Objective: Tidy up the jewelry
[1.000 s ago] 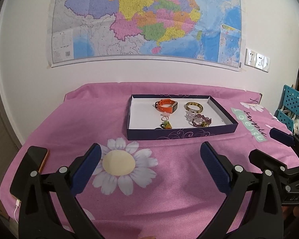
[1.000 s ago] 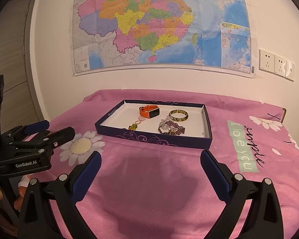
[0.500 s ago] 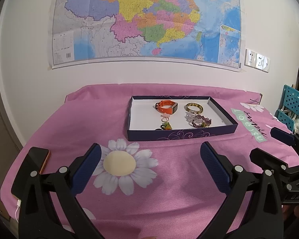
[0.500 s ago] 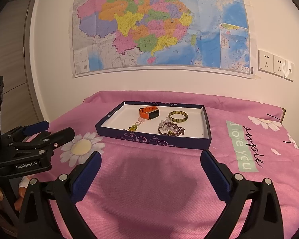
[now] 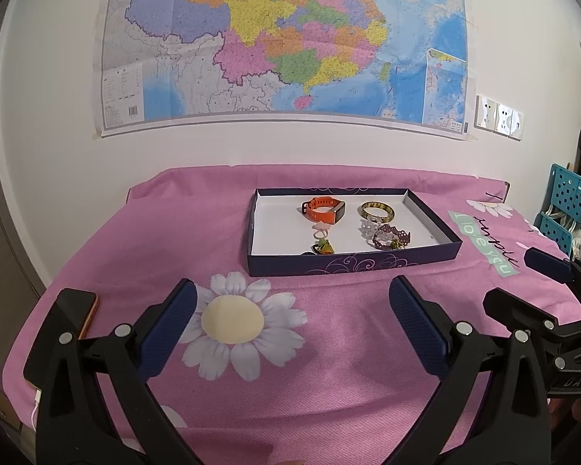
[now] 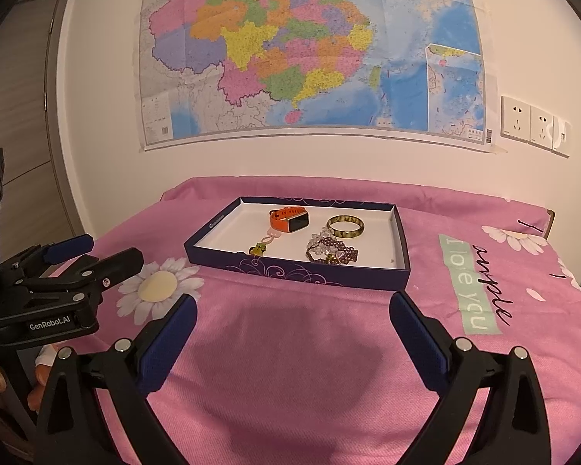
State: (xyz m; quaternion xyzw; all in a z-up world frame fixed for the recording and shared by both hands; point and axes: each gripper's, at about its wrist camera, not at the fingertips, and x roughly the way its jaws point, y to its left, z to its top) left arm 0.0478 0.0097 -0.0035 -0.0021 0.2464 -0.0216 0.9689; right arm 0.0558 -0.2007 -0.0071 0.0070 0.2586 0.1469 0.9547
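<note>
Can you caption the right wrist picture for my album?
Open hand-held gripper faces a navy tray holding jewelry.

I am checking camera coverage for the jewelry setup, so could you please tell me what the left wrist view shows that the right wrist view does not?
Only the left wrist view shows the phone at the cloth's near left edge and the teal baskets at far right.

Only the right wrist view shows the grey door at left.

Both show the open left gripper, the open right gripper, the navy tray holding the orange watch, green bangle and purple bracelet, and the wall map.
</note>
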